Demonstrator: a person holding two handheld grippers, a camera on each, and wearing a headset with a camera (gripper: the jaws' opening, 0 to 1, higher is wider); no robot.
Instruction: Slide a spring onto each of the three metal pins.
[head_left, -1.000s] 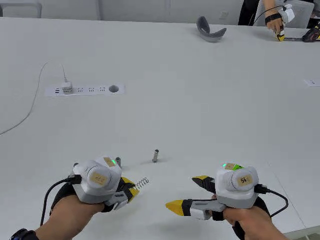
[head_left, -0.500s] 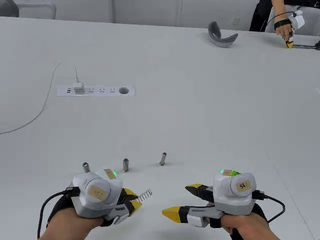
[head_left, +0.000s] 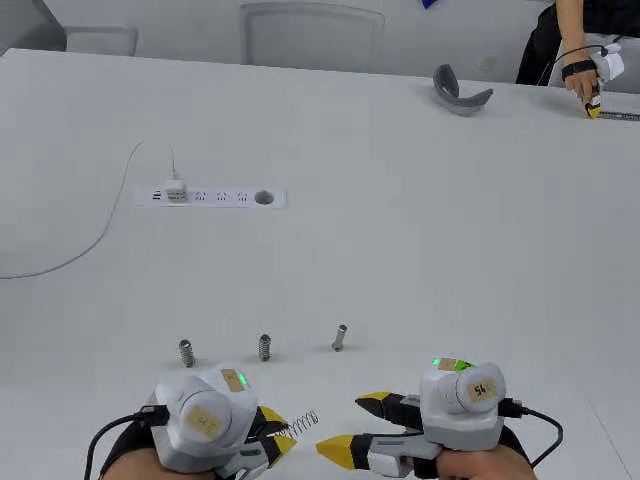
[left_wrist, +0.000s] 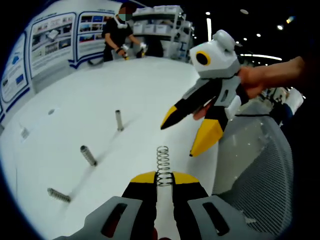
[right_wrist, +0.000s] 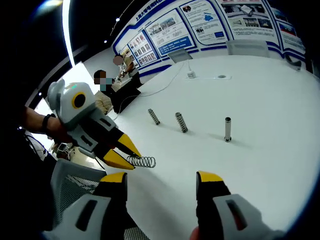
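Head view, lower centre of the frame: left gripper (head_left: 278, 432), jaws shut on one end of a spring (head_left: 301, 422). The rest of the coil sticks out free toward the right gripper (head_left: 345, 423), whose jaws stand wide apart with nothing between them.

Row of three on the white surface (head_left: 420, 250), just above the grippers:
- left pin (head_left: 186, 352), with a coil on it
- middle pin (head_left: 265, 347), with a coil on it
- bare pin (head_left: 340, 337), at the right end of the row, leaning slightly

Handling, by judgement:
- Spring: thin wire, very light, soft along its length. It is likely to buckle or flick away if squeezed hard or snagged on the pin's tip. It is best held as now, by one end, with the open far end left clear to meet the pin.
- Bare pin: small and stiff. Whether it is fixed into the surface cannot be told, so a sideways knock might tip it.
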